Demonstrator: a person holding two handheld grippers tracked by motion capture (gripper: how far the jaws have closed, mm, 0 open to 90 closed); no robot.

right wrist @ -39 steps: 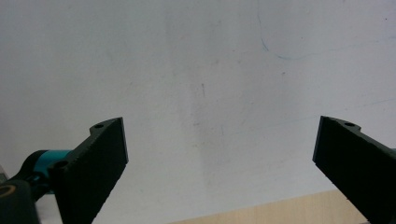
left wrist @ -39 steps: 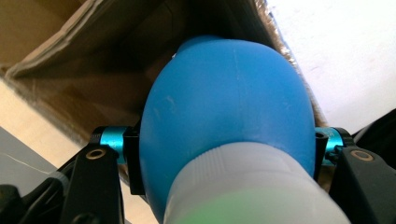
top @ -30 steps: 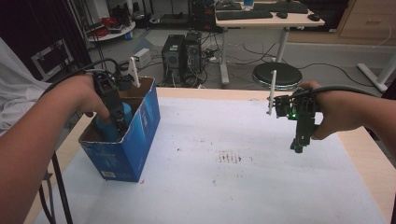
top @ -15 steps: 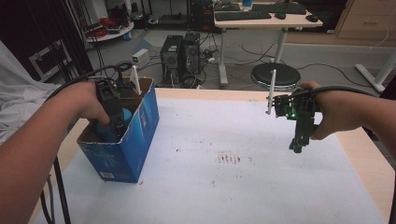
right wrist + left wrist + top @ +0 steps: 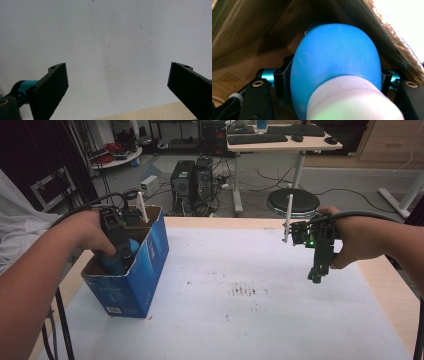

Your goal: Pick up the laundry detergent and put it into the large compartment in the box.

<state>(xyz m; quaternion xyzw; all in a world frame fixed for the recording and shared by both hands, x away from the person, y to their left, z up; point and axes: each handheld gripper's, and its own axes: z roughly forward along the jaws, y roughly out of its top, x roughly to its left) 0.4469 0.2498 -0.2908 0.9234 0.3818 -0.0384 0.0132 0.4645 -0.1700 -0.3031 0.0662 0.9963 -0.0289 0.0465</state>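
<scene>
A blue cardboard box point(image 5: 146, 270) with its top open stands on the left of the table. My left gripper point(image 5: 119, 254) reaches down into it and is shut on a rounded blue bottle point(image 5: 131, 249) with a white cap. In the left gripper view the blue bottle point(image 5: 334, 60) sits between the two black jaws of my left gripper point(image 5: 334, 80), white cap point(image 5: 352, 102) towards the camera, brown box walls behind. My right gripper point(image 5: 316, 276) hangs over the right side of the table, pointing down. Over the white sheet, my right gripper point(image 5: 117, 75) is open with nothing between its jaws.
A white sheet point(image 5: 250, 310) covers most of the wooden table point(image 5: 385, 270), with a faint dark smudge point(image 5: 245, 290) near the middle. Past the far edge stand a black stool point(image 5: 290, 200), computer towers point(image 5: 192, 180) and a desk.
</scene>
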